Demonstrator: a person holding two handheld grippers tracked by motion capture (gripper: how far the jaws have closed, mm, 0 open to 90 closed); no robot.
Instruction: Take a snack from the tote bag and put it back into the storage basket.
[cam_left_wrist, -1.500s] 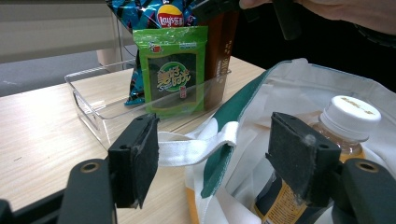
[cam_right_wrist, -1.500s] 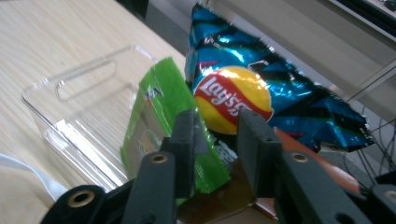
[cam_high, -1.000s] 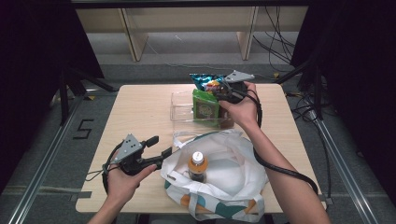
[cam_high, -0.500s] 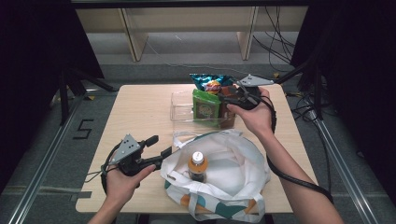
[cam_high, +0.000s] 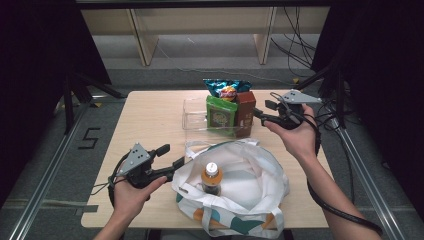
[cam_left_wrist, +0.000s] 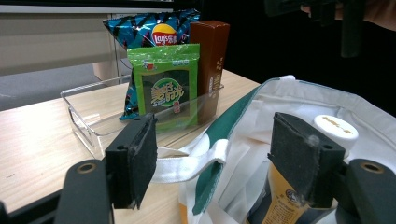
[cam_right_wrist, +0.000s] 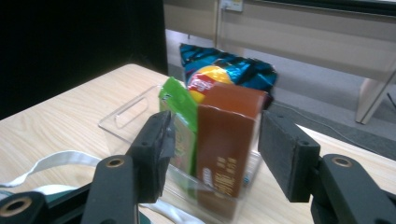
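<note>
On the desk (cam_high: 150, 120), the right tool (cam_high: 261, 116), jaws spread wide and empty, faces a brown carton (cam_right_wrist: 226, 135) upright in the clear tray (cam_high: 195, 117); stiff, probably light, best gripped across its flat sides.

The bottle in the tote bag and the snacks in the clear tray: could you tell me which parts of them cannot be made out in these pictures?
- Bottle: lower body hidden by the white tote bag in the high view; the left gripper pad covers much of it in the left gripper view.
- Chip bag: lower half hidden behind the brown box and green packet in the right gripper view.
- Brown box: print blurred there.
</note>
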